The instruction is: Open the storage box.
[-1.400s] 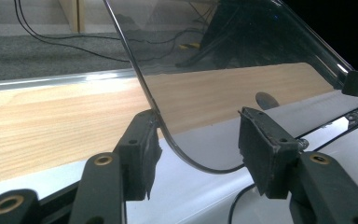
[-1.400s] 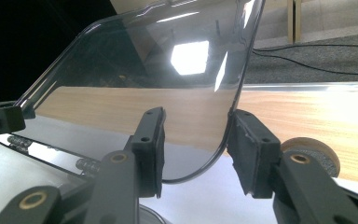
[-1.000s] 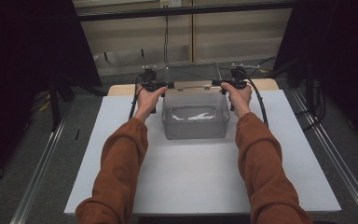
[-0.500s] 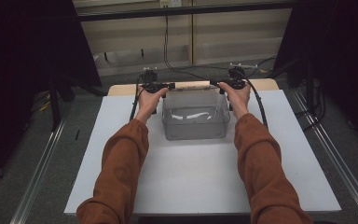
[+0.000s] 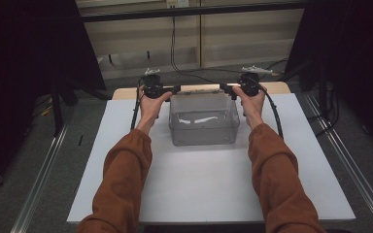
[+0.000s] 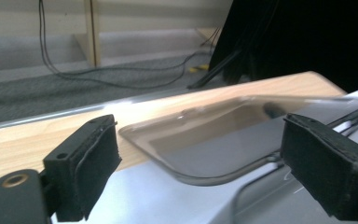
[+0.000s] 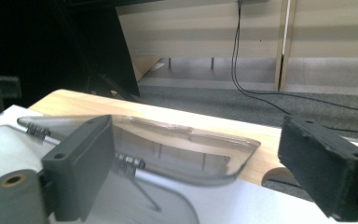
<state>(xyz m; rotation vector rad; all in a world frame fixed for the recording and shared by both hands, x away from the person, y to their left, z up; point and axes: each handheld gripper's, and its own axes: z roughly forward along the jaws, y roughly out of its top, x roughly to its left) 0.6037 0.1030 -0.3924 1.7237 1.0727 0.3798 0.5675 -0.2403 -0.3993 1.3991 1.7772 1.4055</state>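
Clear plastic bin [image 5: 203,121] sits between left gripper [image 5: 175,89] and right gripper [image 5: 226,90], both just opened wide.

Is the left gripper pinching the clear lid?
Apart. In the left gripper view, the left gripper has just been opening; both pads stand clear of the clear lid between them.

bin [image 5: 204,127] | clear plastic; upright; open-topped | far middle of table; contents perhaps white

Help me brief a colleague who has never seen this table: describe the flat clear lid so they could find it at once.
Start at the white sheet covering the table, then find the clear plastic box near its far edge. Just behind the box, on the bare wooden strip, lies the lid: flat, transparent, with rounded corners, unlike the deep box.
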